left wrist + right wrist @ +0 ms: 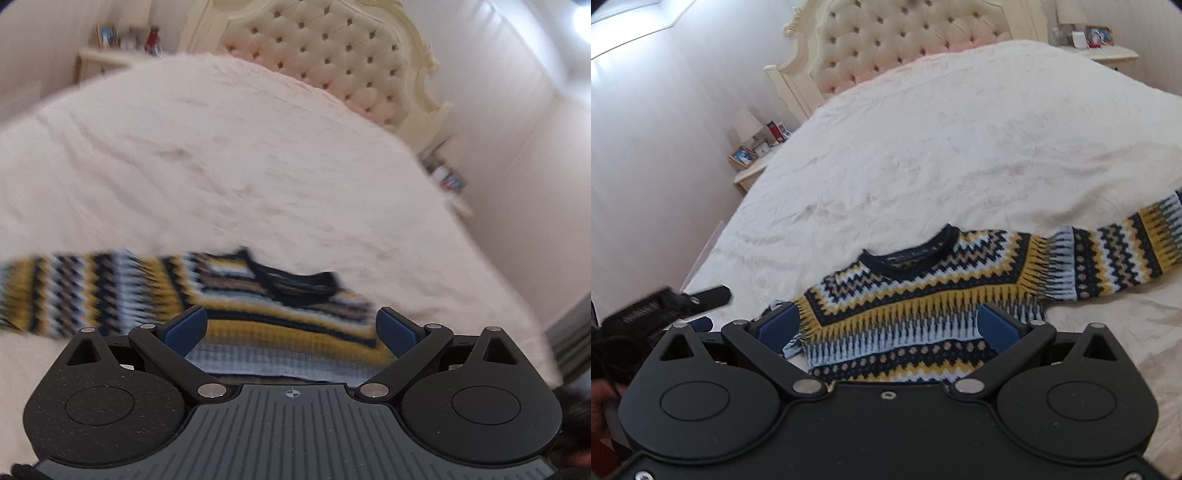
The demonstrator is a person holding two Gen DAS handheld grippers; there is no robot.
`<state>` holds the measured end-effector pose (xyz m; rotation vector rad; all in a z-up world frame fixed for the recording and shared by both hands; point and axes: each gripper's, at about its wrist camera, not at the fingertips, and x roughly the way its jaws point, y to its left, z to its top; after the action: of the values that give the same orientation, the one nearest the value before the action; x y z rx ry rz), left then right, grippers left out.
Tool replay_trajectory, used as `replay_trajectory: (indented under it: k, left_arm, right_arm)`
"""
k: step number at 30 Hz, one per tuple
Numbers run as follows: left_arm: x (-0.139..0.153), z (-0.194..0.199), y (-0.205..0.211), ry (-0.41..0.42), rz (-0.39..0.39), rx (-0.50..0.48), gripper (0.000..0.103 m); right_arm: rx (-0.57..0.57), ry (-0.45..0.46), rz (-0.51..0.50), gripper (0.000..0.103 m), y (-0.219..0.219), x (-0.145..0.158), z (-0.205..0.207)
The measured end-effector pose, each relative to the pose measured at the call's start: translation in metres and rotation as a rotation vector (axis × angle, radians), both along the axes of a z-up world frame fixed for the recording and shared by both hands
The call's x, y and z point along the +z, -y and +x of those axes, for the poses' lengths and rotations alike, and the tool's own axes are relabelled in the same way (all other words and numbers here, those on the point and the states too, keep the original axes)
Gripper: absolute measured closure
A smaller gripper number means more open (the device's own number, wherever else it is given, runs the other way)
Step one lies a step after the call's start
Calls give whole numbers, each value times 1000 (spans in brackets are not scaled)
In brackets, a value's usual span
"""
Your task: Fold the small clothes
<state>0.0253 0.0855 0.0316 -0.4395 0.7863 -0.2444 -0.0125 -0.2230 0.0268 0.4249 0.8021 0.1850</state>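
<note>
Right gripper: the black two-finger right gripper (888, 326) with blue pads (775, 326) hangs released, jaws spread wide, over the near hem of the garment; whether a pad touches the knit cannot be told.
Left gripper: the black two-finger left gripper (291, 328), blue pads too, is likewise spread wide and grasps nothing; its view is blurred.
Sweater: a small knitted sweater (916, 306) with zigzag bands of navy, mustard yellow, pale blue and beige and a navy round collar lies flat on the bed, collar toward 12 o'clock in the right wrist view, one sleeve stretched out toward 3 o'clock.
Other tool: at 9 o'clock in the right wrist view, part of the left gripper shows just beside the sweater's edge.
Bed: a cream, rumpled plush bedspread (960, 147) covers it.
Headboard: a cream button-tufted headboard (905, 40) with a carved frame stands at 12 o'clock.
Bedside: a pale nightstand (750, 173) with a white-shaded lamp (748, 123) sits at 10 o'clock.
</note>
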Motion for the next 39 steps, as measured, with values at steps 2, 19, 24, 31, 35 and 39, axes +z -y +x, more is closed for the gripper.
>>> replay_trajectory:
  k: [2,19,24,31,35,39]
  left_arm:
    - [-4,5,-10,-29,-146,3,4]
    - [-14,49,36,-83,-525,18,4]
    - [-15,51,80,-89,-383,40,4]
    - [-26,46,131,-120,-193,104,4]
    - [-33,47,149,-170,-132,150,4]
    - [-41,51,163,-238,-63,184,4]
  right_arm:
    - [-6,-8,12,0,5,-2,2]
    - [30,3,88,0,72,-31,38]
    - [6,-33,62,0,119,-47,54]
    - [-47,-90,-14,1,200,-69,74]
    - [-90,-134,-47,1,247,-82,87]
    - [-111,-172,-125,8,286,-91,99]
